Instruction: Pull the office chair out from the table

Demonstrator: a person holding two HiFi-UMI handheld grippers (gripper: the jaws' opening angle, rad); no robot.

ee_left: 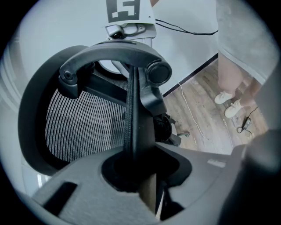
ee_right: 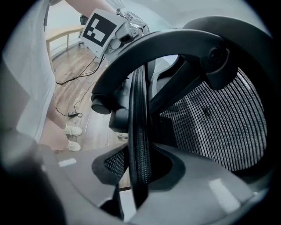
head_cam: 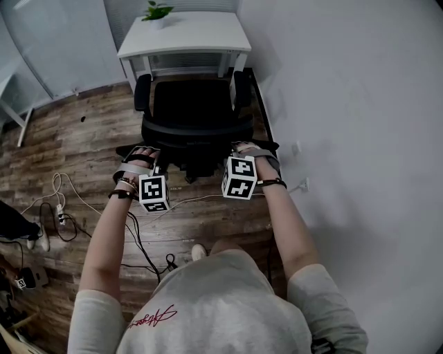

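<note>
1. We see the black office chair [head_cam: 194,110] on the wooden floor [head_cam: 76,138], facing a white table [head_cam: 183,34]. The front ends of its armrests reach the near edge of the tabletop, while the seat and backrest are on our side of that edge.
2. We stand directly behind the chair with both arms stretched forward and down to the top of its backrest.
3. The left gripper [head_cam: 144,151] sits on the left part of the backrest's top. In the left gripper view its jaws are closed on the backrest's rim [ee_left: 131,114], which runs straight up between them, with the mesh panel [ee_left: 83,123] to its left.
4. The right gripper [head_cam: 243,146] sits on the right part of the backrest's top. In the right gripper view its jaws likewise clamp the padded rim, with the mesh to its right.
5. A curved black bar [ee_left: 114,55] arches across the back of the chair above the rim, and each gripper view shows the other gripper's marker cube beyond it.
6. A small potted plant [head_cam: 157,12] stands at the far edge of the tabletop.
7. A pale wall [head_cam: 346,104] runs just beside the chair and table on the right.
8. Loose cables [head_cam: 62,200] lie on the floor to our left, and more trail near our feet.
</note>
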